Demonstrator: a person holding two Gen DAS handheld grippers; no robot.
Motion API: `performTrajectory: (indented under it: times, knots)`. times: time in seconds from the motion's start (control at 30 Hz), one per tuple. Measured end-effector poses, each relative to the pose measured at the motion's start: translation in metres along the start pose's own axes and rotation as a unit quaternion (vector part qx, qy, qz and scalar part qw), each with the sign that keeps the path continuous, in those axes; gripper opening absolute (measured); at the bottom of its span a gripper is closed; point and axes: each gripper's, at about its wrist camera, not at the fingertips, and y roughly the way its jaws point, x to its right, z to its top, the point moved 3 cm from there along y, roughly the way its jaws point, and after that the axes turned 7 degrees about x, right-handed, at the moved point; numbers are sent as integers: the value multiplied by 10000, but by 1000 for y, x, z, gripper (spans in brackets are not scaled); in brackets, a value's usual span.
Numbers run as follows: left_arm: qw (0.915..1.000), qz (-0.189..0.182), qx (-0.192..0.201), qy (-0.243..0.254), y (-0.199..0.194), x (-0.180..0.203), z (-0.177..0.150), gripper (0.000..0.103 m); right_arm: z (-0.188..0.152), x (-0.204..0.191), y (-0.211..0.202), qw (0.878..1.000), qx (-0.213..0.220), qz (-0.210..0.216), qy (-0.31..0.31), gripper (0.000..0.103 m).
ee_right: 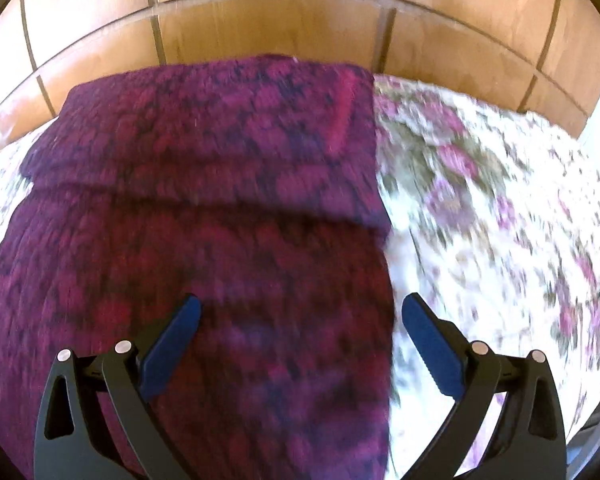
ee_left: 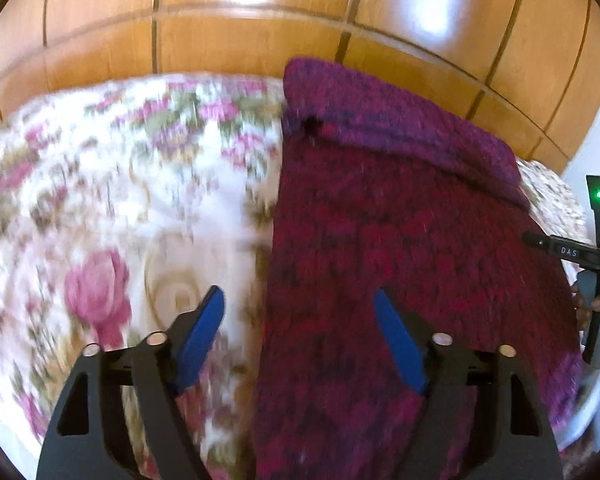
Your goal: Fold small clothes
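Glossy wood-panelled wall [ee_left: 260,20] with bright glare, floral bedspread [ee_left: 100,200] below it

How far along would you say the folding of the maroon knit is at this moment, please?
Done: the far end of the maroon knit is already turned back over itself, lying as a band across the floral bedspread. In hand: nothing; the left gripper and right gripper both stand open, each straddling a long side edge. Left: probably gripping those edges and folding the near part.
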Motion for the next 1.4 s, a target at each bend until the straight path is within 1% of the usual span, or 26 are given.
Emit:
performTrajectory:
  times: [0.1, 0.17, 0.2, 0.23, 0.33, 0.4, 0.47, 0.5, 0.53, 0.57, 0.6, 0.63, 0.67, 0.7, 0.73, 0.8, 0.9, 0.97, 1.03, 1.1, 1.13, 1.2, 1.23, 1.3, 1.4]
  knots:
    - [9992, -276, -205, -185, -7, -9, -18, 66, -25, 6, -16, 9995, -164, 258, 41, 100]
    - [9982, -491, -247, -250, -19, -12, -28, 64, -47, 9, -28, 9985, -295, 437, 121, 100]
    - [9975, -579, -301, -279, -24, -13, -33, 61, -55, 9, -34, 9980, -330, 516, 160, 99]
    - [9963, -698, -390, -304, -31, -13, -40, 61, -67, 10, -42, 9974, -336, 604, 223, 97]
    - [9937, -918, -564, -314, -46, -11, -55, 61, -99, 12, -70, 9944, -359, 858, 511, 87]
    - [9900, -1166, -729, -313, -53, -5, -67, 61, -115, 11, -87, 9914, -456, 1020, 674, 76]
    - [9878, -1235, -896, -302, -53, -1, -76, 55, -132, 6, -98, 9874, -629, 1198, 826, 69]
    - [9880, -1204, -927, -259, -51, 0, -77, 49, -137, 3, -101, 9864, -708, 1223, 835, 66]
    - [9879, -1218, -937, -229, -52, 0, -78, 39, -144, 0, -103, 9857, -801, 1243, 811, 63]
    - [9866, -1293, -957, -268, -52, -1, -77, 33, -149, -3, -105, 9845, -876, 1289, 804, 57]
    - [9842, -1410, -996, -391, -53, -3, -75, 25, -150, -4, -106, 9833, -907, 1340, 833, 48]
    - [9826, -1474, -1013, -499, -54, -6, -73, 20, -150, -3, -108, 9816, -921, 1403, 905, 43]
    - [9805, -1571, -1008, -622, -56, -8, -70, 19, -148, -2, -110, 9800, -926, 1461, 988, 28]
    - [9779, -1693, -971, -747, -59, -10, -65, 18, -142, 2, -113, 9773, -898, 1561, 1117, 23]
    - [9741, -1889, -866, -895, -64, -12, -58, 18, -135, 4, -117, 9737, -820, 1716, 1253, 22]
    - [9682, -2173, -691, -1030, -71, -11, -44, 17, -121, 6, -128, 9690, -574, 1957, 1398, 21]
    - [9609, -2493, -428, -1124, -75, -5, -22, 17, -97, 4, -139, 9617, -201, 2254, 1547, 21]
    - [9575, -2620, -299, -1168, -71, -1, -6, 17, -80, 1, -139, 9601, 5, 2320, 1562, 21]
    - [9533, -2743, -139, -1258, -62, 0, 14, 16, -69, 2, -134, 9607, 90, 2281, 1582, 21]
    - [9525, -2758, -22, -1293, -53, 1, 31, 16, -58, 5, -125, 9602, 166, 2208, 1703, 21]
    - [9529, -2722, 29, -1335, -45, 1, 40, 16, -53, 8, -120, 9585, 192, 2194, 1811, 21]
    - [9506, -2736, 40, -1463, -31, -2, 53, 16, -39, 15, -108, 9542, 242, 2165, 2048, 20]
    - [9510, -2669, 9, -1558, -16, -2, 62, 16, -32, 18, -100, 9533, 271, 2094, 2159, 20]
    - [9502, -2598, -92, -1720, 1, -4, 70, 16, -19, 23, -89, 9514, 250, 2030, 2302, 20]
    - [9512, -2381, -227, -1949, 31, -6, 87, 16, -3, 31, -66, 9525, 159, 1879, 2390, 21]
